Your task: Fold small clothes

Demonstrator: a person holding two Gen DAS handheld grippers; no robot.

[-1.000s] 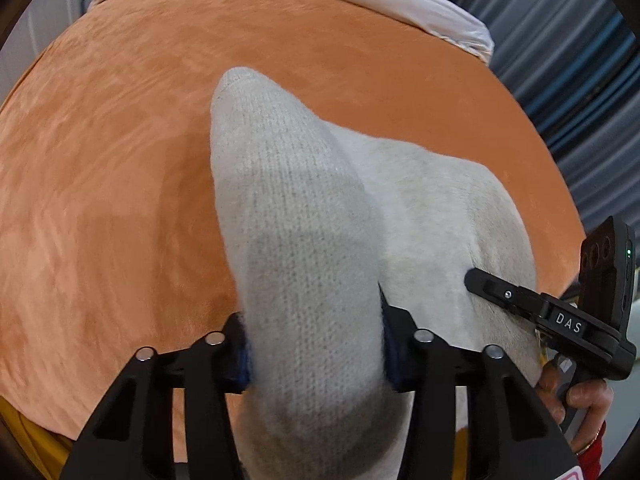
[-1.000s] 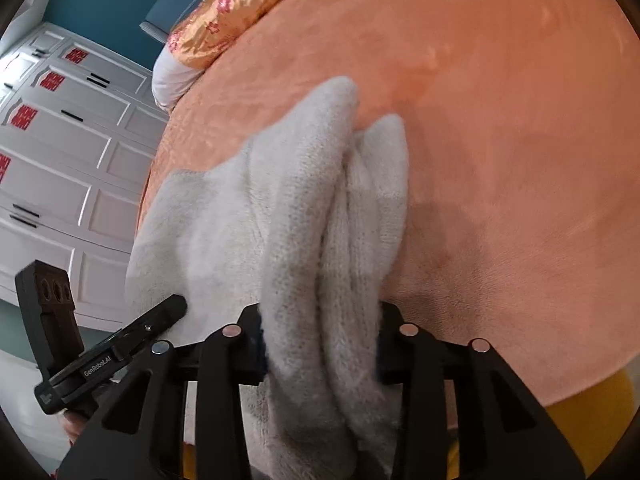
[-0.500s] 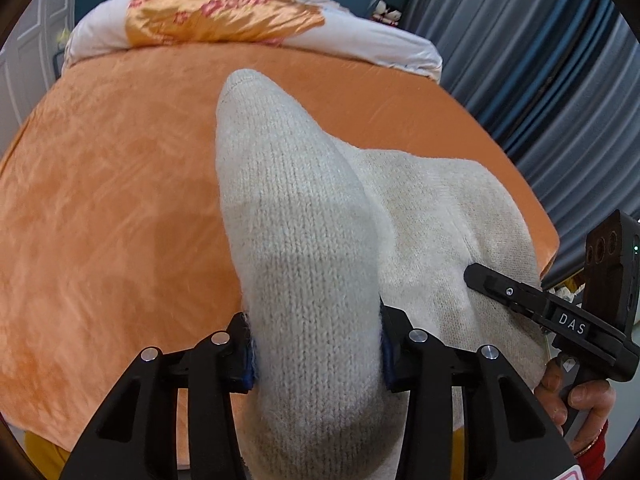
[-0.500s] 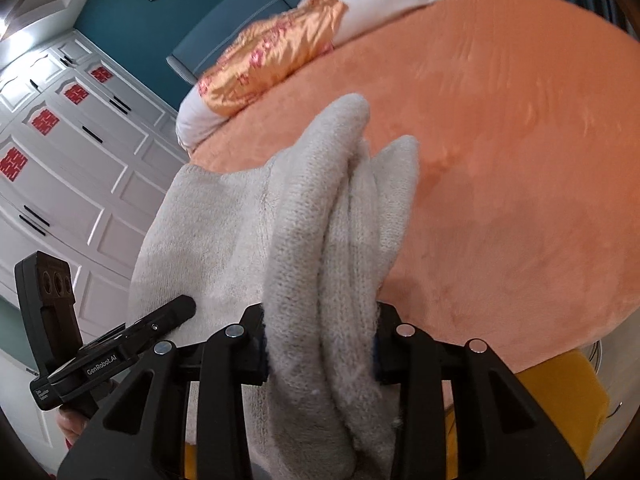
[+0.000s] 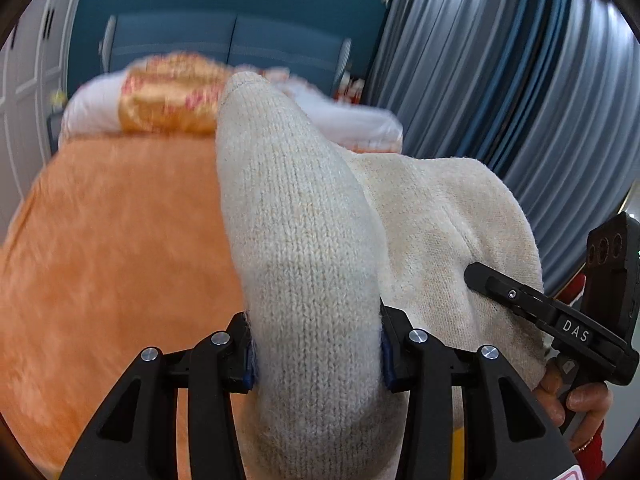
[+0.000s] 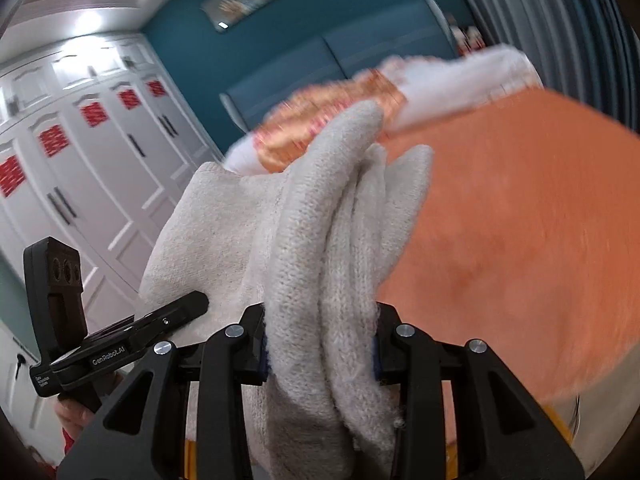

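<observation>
Cream knit garment [image 5: 304,240] held up off the bed, gripped at two spots along one edge. Left gripper [image 5: 316,354]: jaws closed on a thick bunched roll of the knit, blue pads pressed into it both sides; roll sticks up and fwd from the jaws, rounded tip reaching in front of the pillows. Rest of the cloth spreads to the right toward the right gripper [image 5: 540,312], seen side-on in left wrist view, its finger lying against the fabric, person's hand [image 5: 576,404] on the handle below.

Right wrist view: right gripper [image 6: 320,354] jaws clamped on the same garment [image 6: 340,240], here gathered in several folds/ridges standing up between the pads. Cloth runs off left in a flat sheet to the left gripper [image 6: 160,320], seen side-on, finger tip touching the fabric.

Bed cover [image 5: 120,248] orange, plush-looking, below and beyond the garment; cannot tell if any lower part of the cloth touches it, lower hem out of view under the grippers. Pillows [image 5: 168,100] at head of bed, white w/ orange-gold patterned cover, blurred. Blue headboard [image 5: 224,40] behind, teal wall. Grey-blue curtains [image 5: 520,80] on right side in left view. White wardrobe doors [image 6: 80,168] w/ red decals on left in right view. Background smeared w/ motion blur in both views; garment and grippers sharp.
</observation>
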